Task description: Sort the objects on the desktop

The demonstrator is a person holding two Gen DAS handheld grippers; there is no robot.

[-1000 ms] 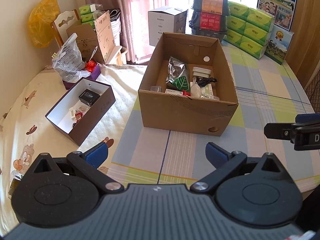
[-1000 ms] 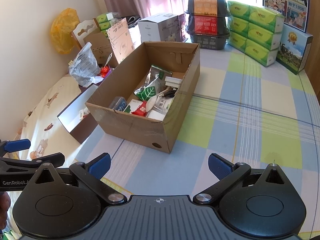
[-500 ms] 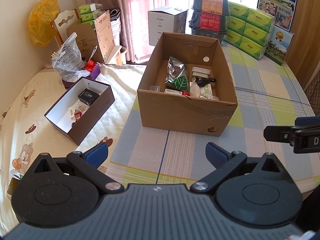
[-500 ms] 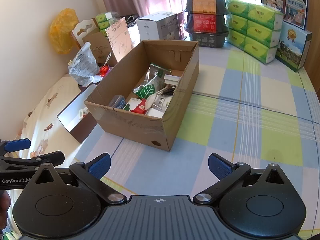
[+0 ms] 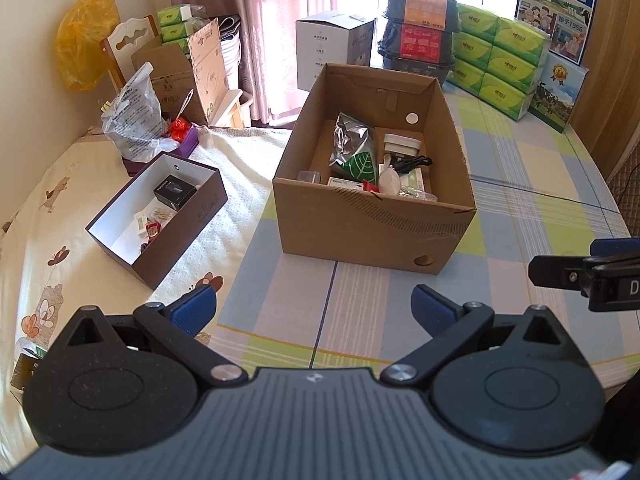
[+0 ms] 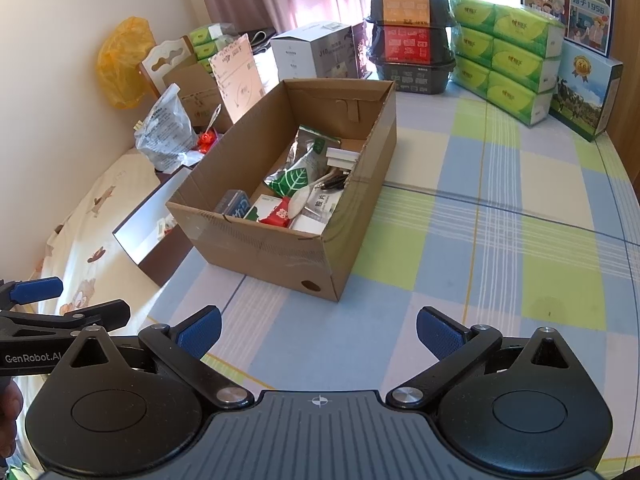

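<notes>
An open cardboard box stands mid-table, holding a silver pouch with a green leaf, a black cable, a red packet and small cartons. To its left lies a shallow dark box with a black case and small bits inside. My left gripper hangs open and empty, short of the cardboard box. My right gripper is also open and empty, near the box's front right corner.
Green tissue packs, stacked black food trays, a white carton and a milk carton line the table's far side. A crinkled plastic bag and a chair sit far left. The checked tablecloth spreads to the right.
Both views have drifted slightly; the cardboard box sits a touch lower and nearer in the right wrist view. Both grippers stay open and nothing on the table has moved.
</notes>
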